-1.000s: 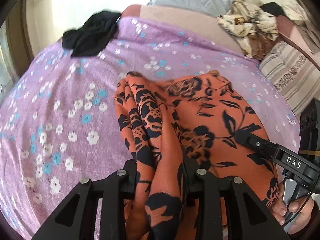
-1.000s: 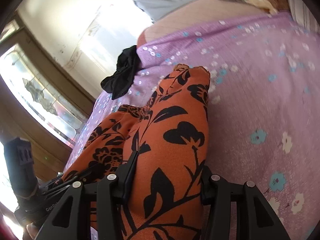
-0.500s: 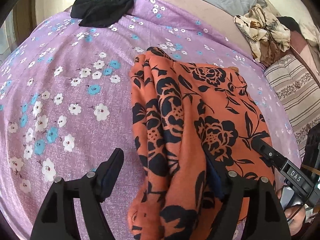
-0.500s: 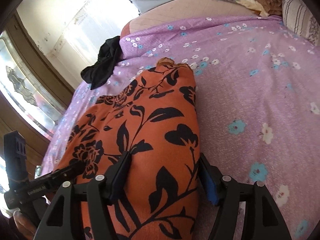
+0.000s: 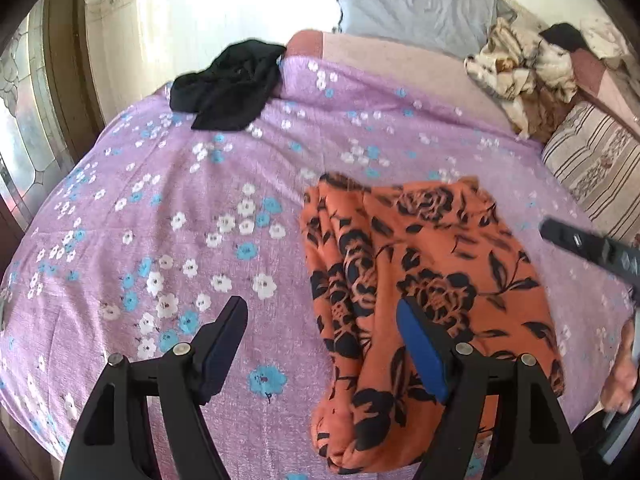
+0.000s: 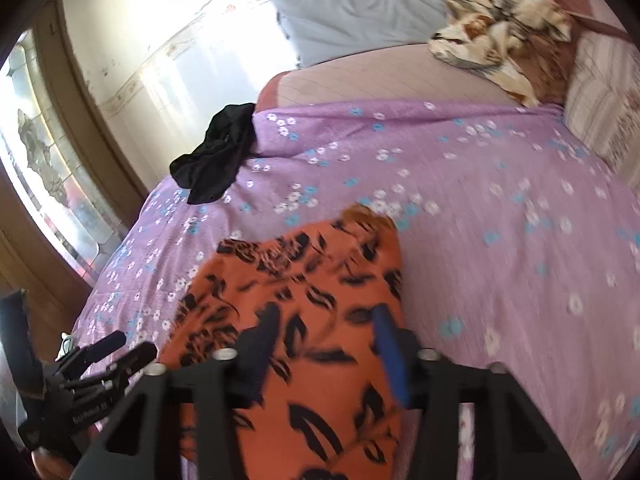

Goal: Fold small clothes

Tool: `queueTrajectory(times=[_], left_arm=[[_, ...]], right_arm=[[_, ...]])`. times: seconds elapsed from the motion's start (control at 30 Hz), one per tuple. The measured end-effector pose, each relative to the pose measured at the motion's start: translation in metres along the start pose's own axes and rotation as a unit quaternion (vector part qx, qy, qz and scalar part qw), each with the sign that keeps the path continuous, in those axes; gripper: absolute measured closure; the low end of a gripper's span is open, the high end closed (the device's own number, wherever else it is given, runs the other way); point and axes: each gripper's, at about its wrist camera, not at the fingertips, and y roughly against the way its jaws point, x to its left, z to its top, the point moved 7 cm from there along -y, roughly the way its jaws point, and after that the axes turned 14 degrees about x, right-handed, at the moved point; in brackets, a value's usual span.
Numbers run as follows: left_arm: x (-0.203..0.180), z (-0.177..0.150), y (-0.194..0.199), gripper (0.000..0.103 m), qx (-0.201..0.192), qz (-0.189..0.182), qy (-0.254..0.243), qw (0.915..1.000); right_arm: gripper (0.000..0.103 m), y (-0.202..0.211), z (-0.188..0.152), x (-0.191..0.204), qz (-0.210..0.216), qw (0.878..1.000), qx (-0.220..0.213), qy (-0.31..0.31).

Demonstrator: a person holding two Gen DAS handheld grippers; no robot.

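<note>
Left wrist view:
- Hovering over a purple floral bedsheet (image 5: 168, 216): left gripper (image 5: 322, 334), jaws standing wide apart, gripping nothing. Left pad over bare sheet; blue right pad (image 5: 420, 352) overlapping the orange cloth's left folds, not pressing on them.
- Lying folded on the sheet, from centre toward 4 o'clock: orange garment with black floral print (image 5: 436, 264), bunched pleats along its left edge, lower end rolling over at about 6 o'clock.
- Lying crumpled at 11 o'clock, at the sheet's far edge, well apart from the orange piece: black garment (image 5: 228, 84).
- Lying at 12 to 1 o'clock: grey pillow (image 5: 416, 4). Heaped at 2 o'clock: cream-and-brown patterned cloth (image 5: 520, 72). Sitting at 3 o'clock: striped cushion (image 5: 596, 164).
- Entering at 3 o'clock, above the garment's right edge: one blurred black finger (image 5: 588, 246) of the other gripper; part of a hand (image 5: 624, 372) showing at 4 o'clock.

Right wrist view:
- Hanging over the orange garment (image 6: 288, 280): right gripper (image 6: 324, 354), jaws closing, blurred. Cloth lying between and beneath them; not possible to tell whether the pads are pressing on it.
- Showing at 8 o'clock, just beside the garment's left edge: the left gripper (image 6: 106, 354).
- Lying at 10 o'clock: the black garment (image 6: 216, 156).
</note>
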Motion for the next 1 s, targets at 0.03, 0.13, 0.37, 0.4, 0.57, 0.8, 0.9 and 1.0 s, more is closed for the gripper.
queueTrajectory(times=[0.03, 0.13, 0.37, 0.4, 0.57, 0.8, 0.9, 1.0], left_arm=[[0.0, 0.001, -0.005, 0.024, 0.007, 0.006, -0.001, 1.0], [0.003, -0.003, -0.015, 0.024, 0.024, 0.014, -0.003, 0.9996], [0.004, -0.007, -0.023, 0.024, 0.032, 0.014, -0.007, 0.9994], [0.004, -0.007, -0.023, 0.024, 0.033, 0.014, -0.006, 0.9993], [0.004, -0.005, -0.017, 0.025, 0.025, 0.018, -0.006, 0.9995], [0.003, -0.005, -0.004, 0.025, 0.007, 0.017, -0.01, 0.9998], [0.0, -0.007, -0.013, 0.025, 0.019, 0.029, -0.017, 0.9992], [0.0, -0.011, -0.019, 0.024, 0.028, 0.036, -0.021, 0.9987]], right_arm=[[0.064, -0.009, 0.006, 0.004, 0.0, 1.0, 0.01, 0.003], [0.064, -0.049, 0.011, 0.004, -0.008, 0.998, 0.056, -0.01], [0.064, -0.089, 0.002, -0.004, -0.034, 0.995, 0.091, -0.017], [0.064, -0.086, 0.002, -0.004, -0.034, 0.995, 0.094, -0.015], [0.064, -0.051, -0.011, 0.007, -0.024, 0.997, 0.075, 0.003], [0.064, -0.016, -0.053, 0.022, -0.007, 0.997, 0.067, 0.039], [0.063, -0.023, -0.072, 0.023, -0.01, 0.996, 0.078, 0.043], [0.063, -0.032, -0.08, 0.023, -0.023, 0.995, 0.076, 0.058]])
